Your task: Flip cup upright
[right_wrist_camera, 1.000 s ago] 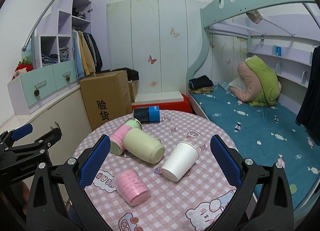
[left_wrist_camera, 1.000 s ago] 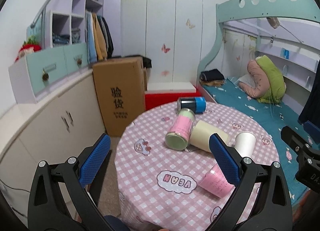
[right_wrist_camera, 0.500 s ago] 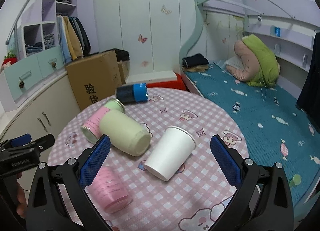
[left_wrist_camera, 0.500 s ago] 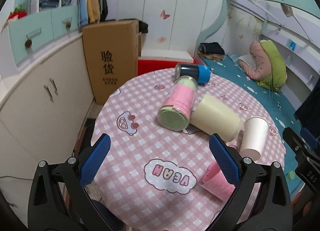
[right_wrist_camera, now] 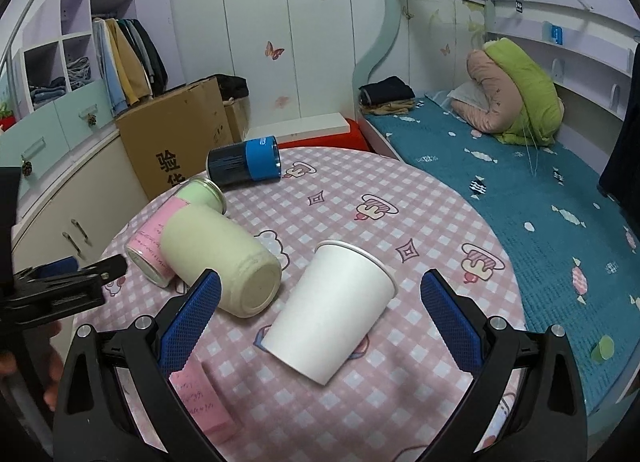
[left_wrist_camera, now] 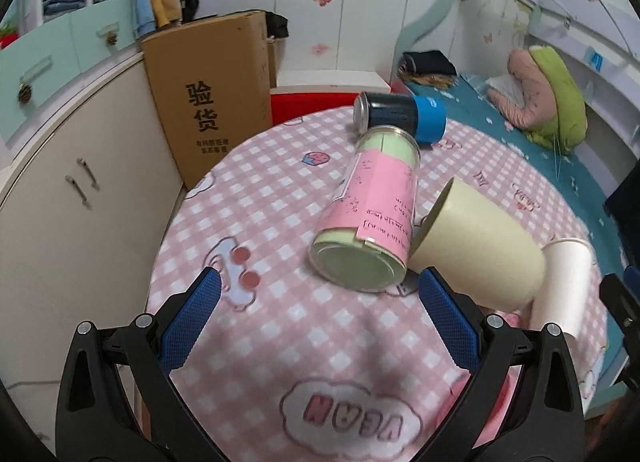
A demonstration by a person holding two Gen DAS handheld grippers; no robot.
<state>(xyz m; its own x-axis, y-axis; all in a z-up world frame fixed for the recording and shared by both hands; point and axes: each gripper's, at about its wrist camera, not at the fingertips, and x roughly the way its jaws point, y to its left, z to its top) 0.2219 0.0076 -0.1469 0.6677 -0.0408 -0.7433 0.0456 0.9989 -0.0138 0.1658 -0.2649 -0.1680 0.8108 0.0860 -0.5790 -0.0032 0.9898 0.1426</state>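
Observation:
Several cups lie on their sides on a round table with a pink checked cloth (right_wrist_camera: 420, 221). A white paper cup (right_wrist_camera: 336, 308) lies between my right gripper's open fingers; the right gripper (right_wrist_camera: 318, 304) is empty. It also shows in the left wrist view (left_wrist_camera: 564, 286). A pale yellow cup (right_wrist_camera: 222, 258) (left_wrist_camera: 476, 258) lies left of it. A green jar with a pink label (left_wrist_camera: 370, 217) lies just ahead of my open, empty left gripper (left_wrist_camera: 318, 308). A pink cup (right_wrist_camera: 200, 398) lies near my right gripper's left finger.
A dark can with a blue band (left_wrist_camera: 400, 115) (right_wrist_camera: 244, 165) lies at the table's far side. A cardboard box (left_wrist_camera: 208, 89) and cabinets (left_wrist_camera: 68, 189) stand left of the table. A bed (right_wrist_camera: 540, 189) runs along the right.
Both grippers have moved forward and down toward the table. The white cup now sits between the right gripper's fingers, and the green jar is close ahead of the left gripper.

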